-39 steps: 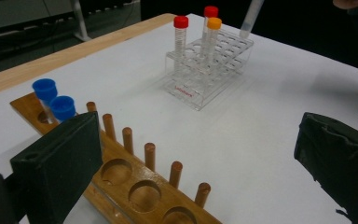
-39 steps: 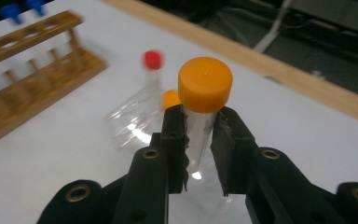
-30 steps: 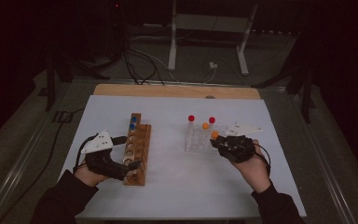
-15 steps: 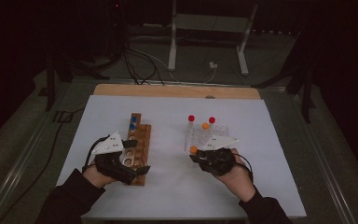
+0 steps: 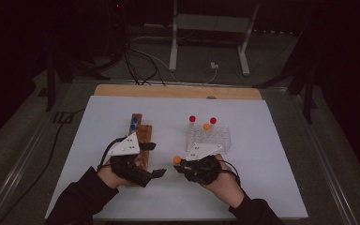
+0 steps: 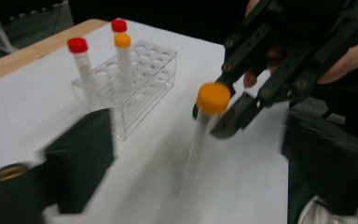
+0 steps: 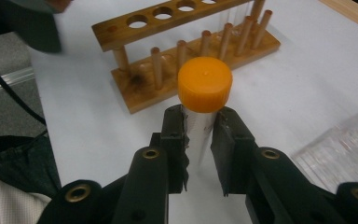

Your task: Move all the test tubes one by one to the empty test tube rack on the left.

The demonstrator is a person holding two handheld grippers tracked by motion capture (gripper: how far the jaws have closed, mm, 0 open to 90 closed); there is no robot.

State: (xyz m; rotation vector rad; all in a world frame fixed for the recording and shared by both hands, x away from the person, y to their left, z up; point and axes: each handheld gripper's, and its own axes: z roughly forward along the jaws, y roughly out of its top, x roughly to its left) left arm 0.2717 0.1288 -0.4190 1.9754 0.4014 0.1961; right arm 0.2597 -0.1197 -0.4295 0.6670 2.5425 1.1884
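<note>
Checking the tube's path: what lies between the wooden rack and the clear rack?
In the high view, the orange-capped tube held by the right gripper, and bare white table.

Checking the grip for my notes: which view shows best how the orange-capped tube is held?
The right gripper view: the right tongs clamp the orange-capped tube just below its cap. The left gripper view shows it blurred; the high view shows just its cap.

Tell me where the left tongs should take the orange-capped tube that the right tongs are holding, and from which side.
Grip the clear body of the orange-capped tube below the right tongs, which clamp it just under the cap. The tube hangs roughly upright with its lower length free, so the open left tongs should probably come in level from the wooden rack side, jaws either side of the round body.
</note>
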